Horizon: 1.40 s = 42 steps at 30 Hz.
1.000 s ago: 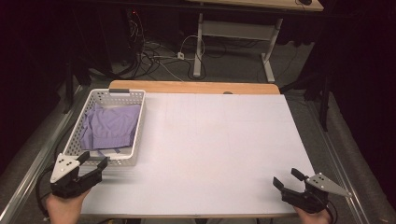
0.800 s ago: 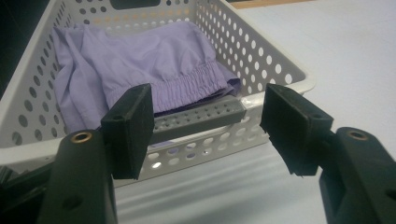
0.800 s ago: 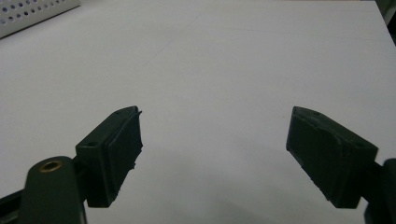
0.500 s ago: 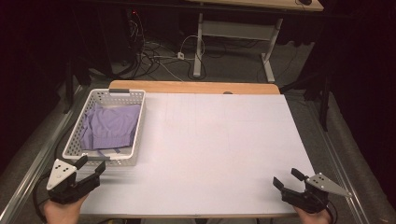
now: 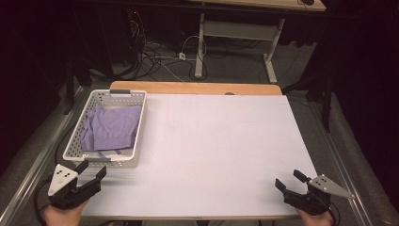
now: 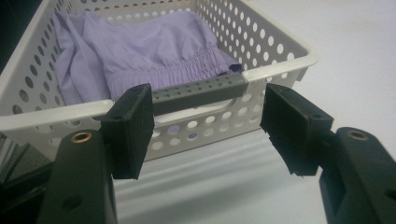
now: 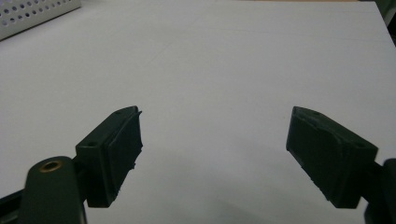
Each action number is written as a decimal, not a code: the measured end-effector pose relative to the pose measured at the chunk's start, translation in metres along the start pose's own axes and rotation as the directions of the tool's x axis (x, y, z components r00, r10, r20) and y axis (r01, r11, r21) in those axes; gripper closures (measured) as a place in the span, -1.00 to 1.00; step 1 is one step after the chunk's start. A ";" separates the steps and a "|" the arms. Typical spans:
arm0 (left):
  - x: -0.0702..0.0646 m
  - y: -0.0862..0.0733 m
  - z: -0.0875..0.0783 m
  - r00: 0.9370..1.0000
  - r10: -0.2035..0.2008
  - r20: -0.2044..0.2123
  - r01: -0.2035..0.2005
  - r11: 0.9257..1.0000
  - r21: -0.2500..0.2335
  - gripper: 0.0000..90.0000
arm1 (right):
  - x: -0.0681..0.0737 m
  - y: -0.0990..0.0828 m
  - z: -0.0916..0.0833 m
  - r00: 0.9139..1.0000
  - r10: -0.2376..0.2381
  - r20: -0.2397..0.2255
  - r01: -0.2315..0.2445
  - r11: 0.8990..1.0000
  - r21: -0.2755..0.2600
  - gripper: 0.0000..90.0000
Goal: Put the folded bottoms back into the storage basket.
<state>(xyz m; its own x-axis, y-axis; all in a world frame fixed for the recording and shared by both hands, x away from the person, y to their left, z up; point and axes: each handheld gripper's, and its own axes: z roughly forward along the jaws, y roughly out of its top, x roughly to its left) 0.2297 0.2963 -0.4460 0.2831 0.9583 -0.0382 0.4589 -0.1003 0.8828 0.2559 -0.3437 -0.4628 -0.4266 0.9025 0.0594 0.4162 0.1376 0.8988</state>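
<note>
From above, the left claw [image 5: 89, 173], jaws apart and empty, sat at six o'clock of the white perforated plastic basket [image 5: 75, 136] holding crumpled lilac cloth [image 5: 110, 129]; the right claw [image 5: 289, 181] gaped far off. Left gripper view: grey handle [image 6: 201, 89] dead ahead, crosswise.

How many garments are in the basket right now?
1 that I can see: a purple garment crumpled inside the white basket at the table's left side, its elastic waistband toward the near grey handle. Anything beneath it would be hidden.
</note>
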 end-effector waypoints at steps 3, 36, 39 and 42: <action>0.001 -0.002 0.000 1.000 -0.005 0.000 0.005 1.000 0.002 -0.26 | 0.000 0.000 0.000 1.000 0.000 0.000 0.000 1.000 -0.001 -0.58; 0.013 -0.021 0.003 0.994 -0.105 0.022 0.103 0.992 0.070 -0.33 | -0.001 0.000 -0.003 1.000 -0.005 -0.014 0.004 1.000 -0.023 -0.55; 0.011 -0.021 0.004 0.994 -0.104 0.020 0.103 0.992 0.073 -0.33 | 0.000 0.000 -0.003 1.000 -0.003 -0.016 0.003 1.000 -0.022 -0.55; 0.010 -0.021 0.003 0.995 -0.098 0.020 0.097 0.993 0.069 -0.33 | 0.000 0.000 -0.003 1.000 -0.001 -0.014 0.000 1.000 -0.023 -0.55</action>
<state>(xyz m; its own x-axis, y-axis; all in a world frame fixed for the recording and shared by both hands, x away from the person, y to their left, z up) 0.2259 0.3073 -0.4662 0.2536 0.9580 -0.1342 0.5407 -0.0254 0.8408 0.2538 -0.3453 -0.4617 -0.4383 0.8965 0.0648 0.3971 0.1284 0.9088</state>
